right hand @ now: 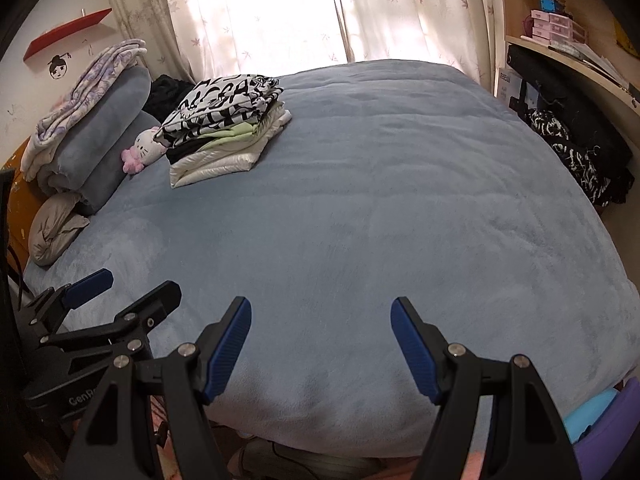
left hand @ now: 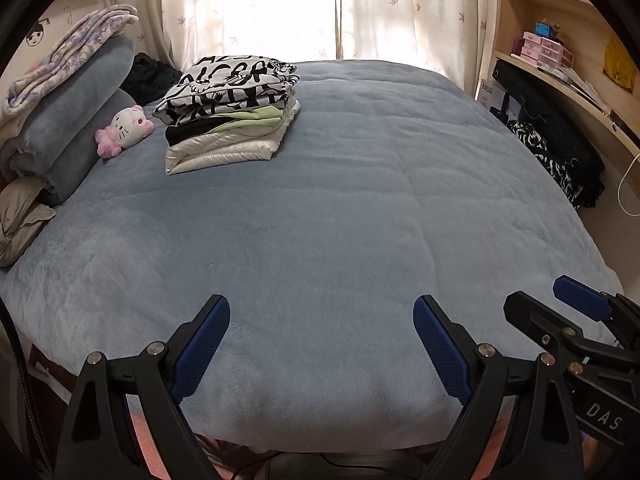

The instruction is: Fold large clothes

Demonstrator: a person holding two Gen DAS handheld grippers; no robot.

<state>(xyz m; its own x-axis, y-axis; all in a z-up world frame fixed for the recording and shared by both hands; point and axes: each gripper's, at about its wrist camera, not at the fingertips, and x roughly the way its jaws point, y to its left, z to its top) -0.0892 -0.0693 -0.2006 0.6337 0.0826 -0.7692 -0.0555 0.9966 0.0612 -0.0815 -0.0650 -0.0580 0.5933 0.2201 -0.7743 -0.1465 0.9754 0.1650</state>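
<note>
A stack of folded clothes, black-and-white print on top over green, black and white layers, sits at the far left of the bed. My left gripper hangs open over the near edge of the blue bedcover, with nothing between its blue pads. My right gripper is open too, empty, above the same near edge of the bedcover. Each gripper shows beside the other: the right gripper at the left wrist view's right side, the left gripper at the right wrist view's left side.
A pink-and-white plush toy lies beside the stack, next to rolled blue bedding and a patterned blanket. A grey pillow sits at the left edge. Dark clothes pile by the shelves on the right. Curtains hang behind.
</note>
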